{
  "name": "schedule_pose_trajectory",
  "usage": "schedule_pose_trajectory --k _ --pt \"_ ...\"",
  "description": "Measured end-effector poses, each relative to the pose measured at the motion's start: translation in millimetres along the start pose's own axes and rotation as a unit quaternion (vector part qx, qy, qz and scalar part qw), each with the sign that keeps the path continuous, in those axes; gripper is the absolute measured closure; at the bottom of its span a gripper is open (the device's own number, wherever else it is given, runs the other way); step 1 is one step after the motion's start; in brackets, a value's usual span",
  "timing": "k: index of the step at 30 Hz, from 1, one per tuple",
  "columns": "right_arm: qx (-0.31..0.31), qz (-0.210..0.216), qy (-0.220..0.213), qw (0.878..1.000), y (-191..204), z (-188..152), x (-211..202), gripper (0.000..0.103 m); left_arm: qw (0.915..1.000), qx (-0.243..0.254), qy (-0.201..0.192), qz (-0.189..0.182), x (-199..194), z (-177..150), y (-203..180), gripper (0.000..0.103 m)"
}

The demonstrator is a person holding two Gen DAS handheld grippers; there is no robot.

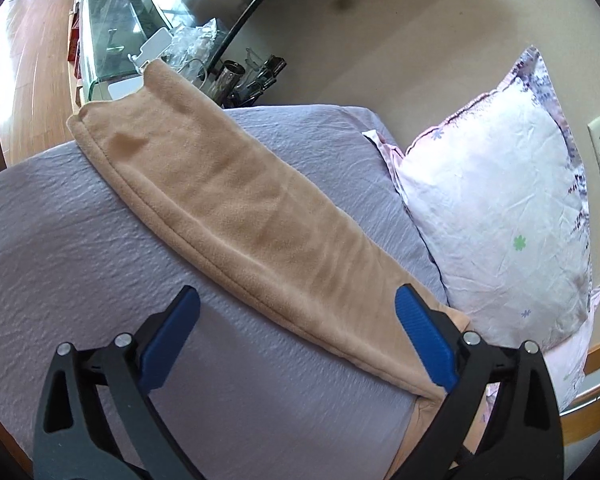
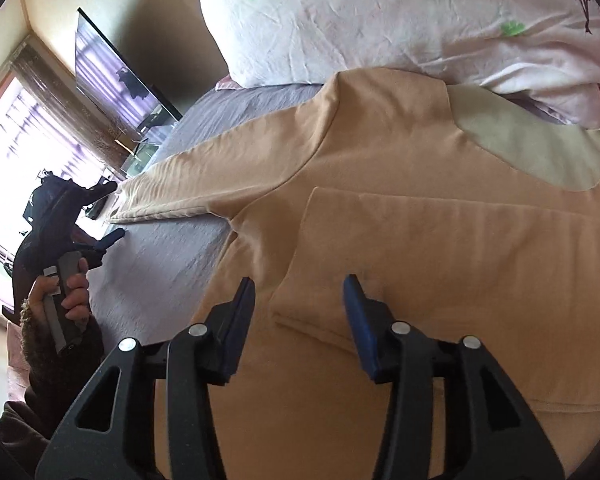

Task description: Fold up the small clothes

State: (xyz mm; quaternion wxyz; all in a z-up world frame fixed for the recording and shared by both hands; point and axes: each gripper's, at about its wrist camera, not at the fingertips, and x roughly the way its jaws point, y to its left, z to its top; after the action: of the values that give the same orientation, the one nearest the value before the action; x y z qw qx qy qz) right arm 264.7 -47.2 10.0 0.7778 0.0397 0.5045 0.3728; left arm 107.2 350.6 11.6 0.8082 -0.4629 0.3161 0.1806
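A tan fleece top (image 2: pixel 400 240) lies spread on the lavender bedsheet (image 1: pixel 80 248), one sleeve (image 1: pixel 236 208) stretched outward and another already folded across the body. Both the left gripper (image 1: pixel 296 332) and right gripper (image 2: pixel 300 312) hover with jaws apart, holding nothing. Sleeve-folding appears under way; the next move likely requires pinching the outstretched sleeve and carrying it inward.

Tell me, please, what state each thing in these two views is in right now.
Left claw: open, over the near end of the sleeve, gripping nothing.
Right claw: open, above the shirt body, gripping nothing.
Tan shirt: laid flat on the bed, one part already folded across its body.
Sleeve: stretched out straight on the sheet, not yet folded.
Pillow: propped at the head of the bed, wrinkled.
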Motion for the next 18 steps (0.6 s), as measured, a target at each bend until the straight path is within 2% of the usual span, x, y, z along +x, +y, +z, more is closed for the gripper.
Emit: schedule_pose_trajectory --k 2,4,5,6,7,8,10,11,13,15,17,18 --pt "0.009 0.021 -0.022 0.999 1.3 -4.5 -17.1 0.048 0.9998 -0.02 -0.008 0.004 1.5 5.2 2.5 0.015" --pt "0.018 0.037 -0.047 0.998 -1.0 -10.5 -37.6 0.041 0.9988 -0.043 -0.019 0.014 1.4 12.6 9.5 0.035" --pt "0.019 0.042 -0.061 0.997 -2.1 -13.2 -49.1 0.039 0.9979 -0.057 -0.022 0.018 1.6 16.5 13.7 0.04" --pt "0.021 0.044 -0.072 0.996 -5.0 -17.0 -61.6 0.038 0.9964 -0.079 -0.023 0.022 1.8 20.2 20.4 0.057" --pt "0.021 0.044 -0.082 0.995 -6.0 -19.1 -69.9 0.038 0.9946 -0.1 -0.019 0.023 3.1 23.0 27.6 0.081" --pt "0.023 0.044 -0.091 0.995 -9.1 -22.7 -81.8 0.038 0.9916 -0.127 -0.012 0.022 5.4 25.8 38.3 0.091" --pt "0.025 0.046 -0.107 0.993 -18.4 -30.7 -107.5 0.034 0.9873 -0.158 -0.017 -0.002 4.9 27.7 49.6 0.096" --pt "0.025 0.043 -0.118 0.992 -22.4 -35.6 -117.6 0.03 0.9897 -0.141 -0.024 0.008 2.4 29.2 42.6 0.096" --pt "0.028 0.031 -0.135 0.99 -33.7 -44.0 -139.1 0.029 0.9953 -0.077 -0.055 0.022 -6.3 29.2 10.9 0.098" --pt "0.033 0.01 -0.155 0.987 -43.5 -51.4 -154.9 0.029 0.9969 -0.002 -0.079 0.009 -15.3 23.8 -35.5 0.099" --pt "0.043 -0.003 -0.175 0.984 -54.2 -56.6 -169.0 0.029 0.9925 0.088 -0.083 -0.018 -19.3 9.0 -92.6 0.099" --pt "0.05 -0.007 -0.184 0.982 -59.8 -58.5 -173.8 0.029 0.983 0.159 -0.087 -0.034 -21.6 -10.2 -132.3 0.099"
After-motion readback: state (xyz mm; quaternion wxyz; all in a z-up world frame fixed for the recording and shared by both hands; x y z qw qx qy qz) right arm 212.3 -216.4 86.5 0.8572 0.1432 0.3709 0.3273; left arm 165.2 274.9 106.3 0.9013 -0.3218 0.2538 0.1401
